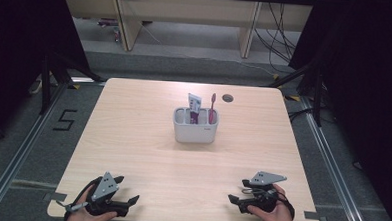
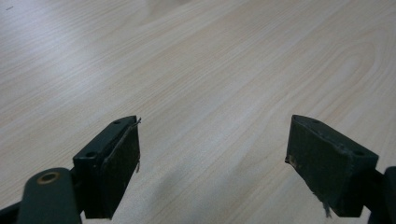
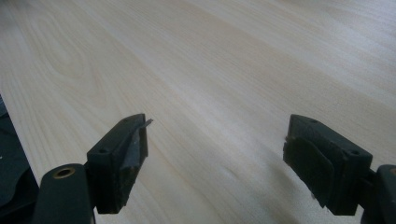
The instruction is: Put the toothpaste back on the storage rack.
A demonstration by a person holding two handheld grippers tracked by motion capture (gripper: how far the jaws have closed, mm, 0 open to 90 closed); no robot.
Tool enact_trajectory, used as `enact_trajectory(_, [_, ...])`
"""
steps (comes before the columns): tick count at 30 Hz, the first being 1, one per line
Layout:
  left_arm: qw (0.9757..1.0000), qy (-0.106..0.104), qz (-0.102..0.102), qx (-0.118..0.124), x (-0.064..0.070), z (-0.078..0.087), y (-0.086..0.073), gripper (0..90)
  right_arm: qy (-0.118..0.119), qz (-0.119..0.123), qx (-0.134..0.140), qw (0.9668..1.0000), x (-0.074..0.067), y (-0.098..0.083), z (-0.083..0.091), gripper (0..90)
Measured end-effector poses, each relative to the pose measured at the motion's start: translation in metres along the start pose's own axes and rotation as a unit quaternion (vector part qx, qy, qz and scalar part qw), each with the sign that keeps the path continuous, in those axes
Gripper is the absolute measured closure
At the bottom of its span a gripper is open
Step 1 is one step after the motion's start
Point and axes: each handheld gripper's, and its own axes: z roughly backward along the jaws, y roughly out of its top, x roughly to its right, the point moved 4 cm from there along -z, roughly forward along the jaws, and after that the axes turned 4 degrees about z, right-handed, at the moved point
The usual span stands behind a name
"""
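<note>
A white holder (image 1: 195, 131) stands upright near the middle of the wooden table (image 1: 132, 138). In it stand a toothpaste tube (image 1: 193, 107) and a pink toothbrush (image 1: 212, 107). My left gripper (image 1: 127, 189) rests at the table's front left, held by a hand, open with nothing between its jaws; in the left gripper view (image 2: 212, 158) bare wood lies between them. My right gripper (image 1: 236, 190) rests at the front right, also open and empty, with bare wood ahead of it in the right gripper view (image 3: 215, 154). Both are far from the holder.
A small round cable hole (image 1: 228, 98) sits near the table's far edge. Beyond the table are a wooden bench frame (image 1: 188, 20), cables on the floor and dark curtains at both sides. A floor mark "5" (image 1: 65, 120) lies to the left.
</note>
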Motion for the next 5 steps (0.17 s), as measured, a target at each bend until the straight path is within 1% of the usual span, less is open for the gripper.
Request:
enact_trajectory(1, [1.0000,0.003,0.000,0.003,-0.0008,0.0007,0.0003,17.1,0.003,-0.004,0.004,1.0000,-0.0008,-0.0001,-0.0005,22.2])
enact_trajectory(2, [1.0000,0.007,-0.002,0.002,-0.0029,0.0017,0.0005,17.1,0.000,0.004,0.007,1.0000,0.0019,0.0000,-0.0005,22.2])
enact_trajectory(3, [0.9997,0.005,0.016,0.017,-0.0013,0.0009,0.0012,17.1,0.006,0.002,0.008,0.9999,0.0022,-0.0003,-0.0011,22.2])
enact_trajectory(4, [0.9999,0.008,0.005,0.006,-0.0050,0.0026,0.0008,17.1,0.014,0.007,0.009,0.9998,0.0028,-0.0001,-0.0021,22.2])
enact_trajectory(5, [0.9996,0.007,0.019,0.018,-0.0036,0.0014,0.0012,17.0,0.019,0.003,0.006,0.9998,0.0034,-0.0003,-0.0007,22.1])
